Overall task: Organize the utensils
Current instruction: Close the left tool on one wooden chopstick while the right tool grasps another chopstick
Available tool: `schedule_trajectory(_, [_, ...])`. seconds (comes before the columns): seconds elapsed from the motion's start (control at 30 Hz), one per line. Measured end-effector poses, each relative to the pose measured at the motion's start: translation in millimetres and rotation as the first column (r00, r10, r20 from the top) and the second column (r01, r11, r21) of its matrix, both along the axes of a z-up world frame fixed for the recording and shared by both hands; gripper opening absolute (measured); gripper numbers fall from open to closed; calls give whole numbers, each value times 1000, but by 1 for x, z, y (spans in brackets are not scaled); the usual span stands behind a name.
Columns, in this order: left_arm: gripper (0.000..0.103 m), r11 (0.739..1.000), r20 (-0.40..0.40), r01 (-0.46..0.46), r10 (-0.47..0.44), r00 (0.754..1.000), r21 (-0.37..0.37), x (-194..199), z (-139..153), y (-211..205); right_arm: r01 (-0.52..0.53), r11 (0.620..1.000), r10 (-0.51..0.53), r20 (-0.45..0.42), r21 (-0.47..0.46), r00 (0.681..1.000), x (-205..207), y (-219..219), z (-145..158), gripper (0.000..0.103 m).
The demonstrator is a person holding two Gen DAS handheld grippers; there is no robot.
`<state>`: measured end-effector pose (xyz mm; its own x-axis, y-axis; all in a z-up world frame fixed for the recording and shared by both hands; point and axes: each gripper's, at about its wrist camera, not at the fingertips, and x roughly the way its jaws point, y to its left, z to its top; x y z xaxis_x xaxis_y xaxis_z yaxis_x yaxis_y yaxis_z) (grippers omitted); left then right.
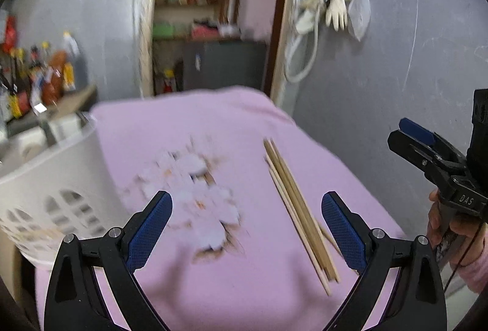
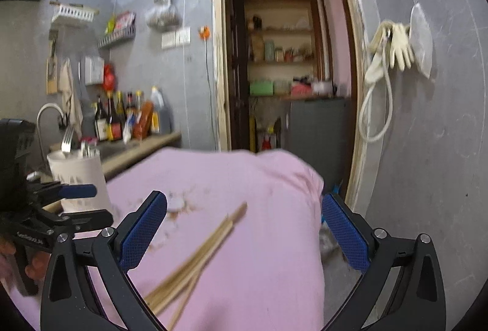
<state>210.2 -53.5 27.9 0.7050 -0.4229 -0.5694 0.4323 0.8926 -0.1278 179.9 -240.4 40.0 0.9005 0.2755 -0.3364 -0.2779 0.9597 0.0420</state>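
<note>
Left gripper (image 1: 247,206): fingers (image 1: 152,227) spread wide, blue textured pads facing inward, nothing pinched; hovering above the pink cloth (image 1: 213,123), angled down toward it; blurred white floral print (image 1: 195,193) on the cloth lying between and beyond the fingertips.

Right gripper (image 2: 244,206): fingers (image 2: 344,230) likewise spread wide, pads bare, nothing pinched; poised over the near right part of the same cloth; seen also from the left wrist view at the right edge, carried in a hand (image 1: 442,227) with a pink sleeve.

Chopsticks (image 1: 297,209): bundle of pale wooden sticks, lying flat on the cloth, untouched; in the left view, just inside the right-hand finger, running from mid-cloth toward the camera; in the right view, running diagonally from the lower left up toward the cloth's centre, near the left-hand finger; tips slightly splayed at the near end.

Utensil holder (image 2: 79,175): white plastic, perforated wall, standing at the left edge of the cloth; fork (image 2: 67,139) and other metal handles upright inside; well apart from the chopsticks.

Surroundings: counter (image 2: 143,148) with sauce bottles (image 2: 122,117) beyond the holder; grey wall; open doorway (image 2: 283,56) onto shelves; gloves (image 2: 399,47) and hose hung on the right wall.
</note>
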Motion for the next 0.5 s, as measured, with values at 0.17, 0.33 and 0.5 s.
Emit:
schedule_trajectory(0.17, [91,999,-118,37,-37,992,-6,13,-16,-9,-50,998,42,-148,-46,988,6,3,-16,79])
schedule_trajectory(0.33, [62,995,-220,93,-100,970,-41,28,-25,-15,-108,991,84,-266,-76,960,7,9,-34,59])
schedule_trajectory(0.5, [46,987,-275,147,-157,949,-59,34,-34,-24,-153,984,112,-350,-91,930,7,16,-48,49])
